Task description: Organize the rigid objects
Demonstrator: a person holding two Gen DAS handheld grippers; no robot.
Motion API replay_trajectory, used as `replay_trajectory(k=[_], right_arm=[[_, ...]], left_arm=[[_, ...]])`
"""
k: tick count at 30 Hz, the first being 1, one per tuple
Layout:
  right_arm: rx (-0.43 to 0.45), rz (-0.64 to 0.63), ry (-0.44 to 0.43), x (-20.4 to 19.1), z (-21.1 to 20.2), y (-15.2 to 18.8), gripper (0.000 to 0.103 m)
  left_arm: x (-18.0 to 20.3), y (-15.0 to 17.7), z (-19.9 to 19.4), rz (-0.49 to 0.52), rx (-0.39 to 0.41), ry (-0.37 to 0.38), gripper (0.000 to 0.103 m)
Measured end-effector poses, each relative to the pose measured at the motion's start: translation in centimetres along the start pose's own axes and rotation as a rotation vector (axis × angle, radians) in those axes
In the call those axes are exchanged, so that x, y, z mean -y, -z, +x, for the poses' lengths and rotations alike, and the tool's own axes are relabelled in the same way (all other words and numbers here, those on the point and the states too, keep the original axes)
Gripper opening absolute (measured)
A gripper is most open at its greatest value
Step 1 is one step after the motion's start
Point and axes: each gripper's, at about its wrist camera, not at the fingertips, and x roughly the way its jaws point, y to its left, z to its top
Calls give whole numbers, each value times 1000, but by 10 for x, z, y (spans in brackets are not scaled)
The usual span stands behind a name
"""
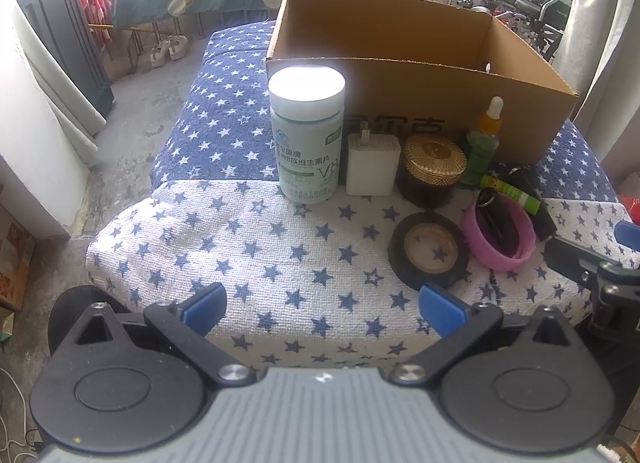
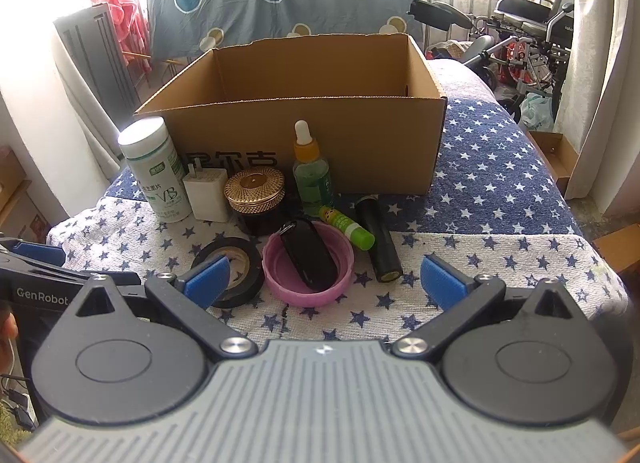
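We are holding the left gripper (image 1: 322, 309) and the right gripper (image 2: 324, 283) low over a star-patterned blanket (image 1: 280, 263), both with jaws spread wide and carrying nothing. Ahead, an open cardboard box (image 2: 320, 143) is standing at the far side, and as far as its visible inner walls show, nothing is sitting in it yet; its floor is hidden from us.

Everything to be sorted is waiting in front of the box: a white vitamin bottle (image 1: 306, 135), a white charger plug (image 1: 372, 163), a dark jar with a gold lid (image 1: 432, 171) and a green dropper bottle (image 2: 312, 171) are lining up against the box's front wall. Nearer us, a roll of black tape (image 2: 234, 269), a pink lid (image 2: 308, 267) cradling a black key fob (image 2: 310, 257), a green glue stick (image 2: 346, 227) and a black tube (image 2: 380, 243) are lying on the cloth.

We are judging the job as barely begun, with every item left to move.
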Motion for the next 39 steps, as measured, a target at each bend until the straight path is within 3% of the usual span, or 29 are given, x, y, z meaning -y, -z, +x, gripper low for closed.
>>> replay_trajectory(k=[39], right_arm=[[-19, -9, -22, -4, 5, -1, 102]], left_arm=[[-2, -3, 1, 10, -3, -15, 103]])
